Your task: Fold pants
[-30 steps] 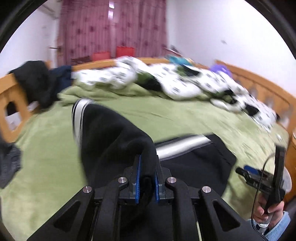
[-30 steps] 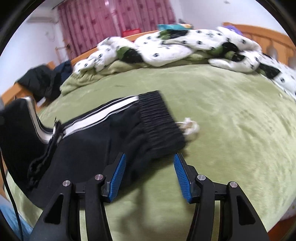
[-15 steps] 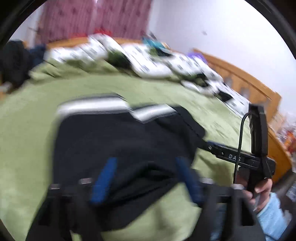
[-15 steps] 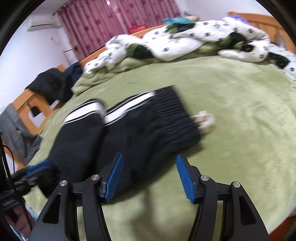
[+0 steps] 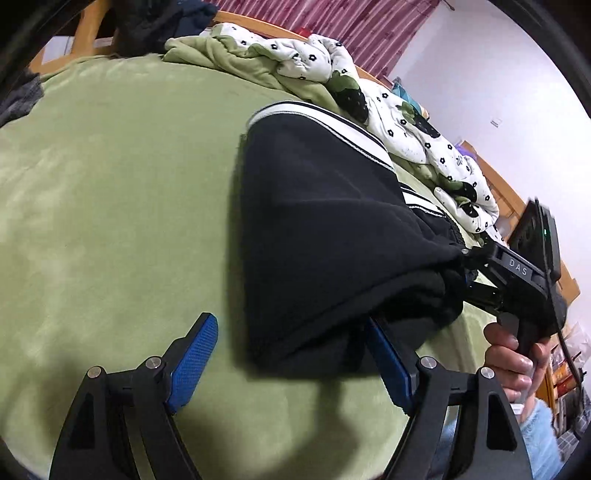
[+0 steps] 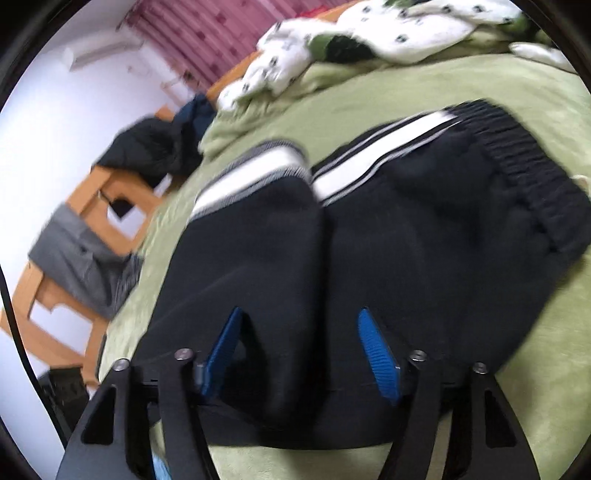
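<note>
- Where the black pants (image 6: 406, 236) lie, folded over on themselves, is the green blanket (image 5: 110, 192) covering the bed; the right wrist view shows two dark panels side by side, each edged with a white side stripe (image 6: 255, 173).
- Ribbed waistband (image 6: 528, 166): at the end of the pants farthest from the left panel, with a pale drawstring end just visible beyond it.
- Left gripper (image 5: 291, 354): blue-padded fingers (image 5: 194, 354) spread wide, one pad over bare blanket beside the pants, the other partly hidden under the near corner of the folded cloth; nothing is clamped between them.
- Right gripper (image 6: 303, 354): blue pads set wide apart over the near edge of the pants, straddling the seam between the two panels; whether the pads touch the cloth cannot be told, as the view is blurred.
- Seen from the left wrist camera, the right gripper (image 5: 480, 273) meets the pants at their bunched far edge, held by the person's hand (image 5: 513, 358); its fingertips are hidden by the fabric there.
- White quilt (image 5: 369, 92) with black flower print: heaped beyond the pants, along the far side of the blanket.
- Wooden bed frame (image 6: 77, 206): beyond the blanket's edge past the pants, draped with dark clothing (image 6: 155, 147) and a grey garment (image 6: 81, 266).
- Maroon curtain (image 6: 214, 33): behind the quilt, against a white wall.
</note>
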Tool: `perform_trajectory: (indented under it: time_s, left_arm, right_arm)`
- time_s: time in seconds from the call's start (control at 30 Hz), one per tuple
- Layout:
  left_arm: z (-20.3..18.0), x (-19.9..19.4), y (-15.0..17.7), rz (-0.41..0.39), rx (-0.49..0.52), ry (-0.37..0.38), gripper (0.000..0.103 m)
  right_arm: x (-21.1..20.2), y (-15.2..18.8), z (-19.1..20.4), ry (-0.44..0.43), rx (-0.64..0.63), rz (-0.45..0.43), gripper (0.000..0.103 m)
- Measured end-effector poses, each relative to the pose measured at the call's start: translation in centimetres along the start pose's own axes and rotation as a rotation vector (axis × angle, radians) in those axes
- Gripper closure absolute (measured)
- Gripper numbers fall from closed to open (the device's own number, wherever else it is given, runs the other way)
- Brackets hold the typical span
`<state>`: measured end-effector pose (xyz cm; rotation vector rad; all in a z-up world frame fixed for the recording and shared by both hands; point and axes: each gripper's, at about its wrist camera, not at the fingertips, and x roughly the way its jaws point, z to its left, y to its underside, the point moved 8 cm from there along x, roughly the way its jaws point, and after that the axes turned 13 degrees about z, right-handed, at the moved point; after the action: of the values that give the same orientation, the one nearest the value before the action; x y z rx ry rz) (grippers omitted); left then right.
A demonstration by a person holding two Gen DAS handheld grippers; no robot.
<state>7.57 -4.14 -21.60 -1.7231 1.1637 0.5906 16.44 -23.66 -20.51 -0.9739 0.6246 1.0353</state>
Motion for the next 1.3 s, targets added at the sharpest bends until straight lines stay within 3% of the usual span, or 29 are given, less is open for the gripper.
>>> perform_trajectory:
  time_s: [0.03,0.07,0.1,0.13,0.3,0.4,0.43,0.5,0.6,0.73,0.8,0.87,0.97,1.1,1.23,1.3]
  left_arm:
    - [-0.6,0.5,-0.4,0.001,0.007,-0.002,0.024]
    - [-1.2,1.0,-0.7,0.004,0.013,0.0,0.024]
    - [-1.7,1.4,-0.7,0.006,0.021,0.0,0.024]
    - [-1.9,1.7,-1.0,0.006,0.022,-0.009,0.024]
    - [-2.5,1.7,-0.7,-0.028,0.06,-0.112,0.025]
    - [-4.0,2.0,-1.0,-0.027,0.111,-0.199,0.054]
    - [-4.3,2.0,-1.1,-0.027,0.126,-0.22,0.07]
    - [-5.4,1.8,-1.4,-0.034,0.175,-0.289,0.077]
    - [-7.2,0.8,-1.6,-0.059,0.278,-0.339,0.073]
    - [-8.3,0.9,-2.0,-0.022,0.337,-0.314,0.061]
    - [-8.4,1.3,-2.0,-0.002,0.306,-0.235,0.059]
    - [-8.6,2.2,-1.7,0.045,0.295,-0.191,0.059]
    - [-8.8,2.8,-1.0,0.061,0.339,-0.249,0.059]
    - [-8.8,1.0,0.1,0.096,0.364,-0.186,0.059]
    - [-9.4,-2.2,0.0,0.056,0.375,-0.128,0.059]
    - [-10.1,-2.5,-1.7,0.023,0.344,-0.084,0.059]
  right_arm:
    - [0.5,-0.2,0.5,-0.004,-0.019,0.021,0.049]
    - [0.9,-0.4,1.0,-0.011,-0.032,0.045,0.069]
    - [1.0,-0.8,1.4,-0.012,-0.043,0.058,0.08]
    - [0.4,-1.3,1.8,-0.029,-0.055,0.047,0.083]
    - [-7.0,-3.5,3.8,-0.166,-0.119,-0.126,0.086]
    - [-9.5,-4.5,3.8,-0.104,-0.193,-0.173,0.086]
    - [-10.0,-4.8,3.4,-0.087,-0.204,-0.176,0.086]
    - [-11.1,-5.6,1.8,-0.058,-0.204,-0.199,0.086]
    - [-12.8,-6.1,-1.4,-0.054,-0.153,-0.235,0.087]
    - [-15.7,-6.0,-5.9,-0.012,-0.1,-0.321,0.087]
    - [-16.0,-5.5,-9.3,0.018,-0.039,-0.333,0.087]
    - [-14.3,-4.5,-12.5,0.061,0.029,-0.274,0.086]
    - [-10.8,-3.7,-15.1,0.148,0.075,-0.186,0.083]
    - [-11.6,-3.6,-15.1,0.171,0.078,-0.195,0.073]
    - [-15.3,-3.2,-13.2,0.22,0.014,-0.304,0.071]
    - [-15.0,-2.9,-11.9,0.236,-0.036,-0.312,0.071]
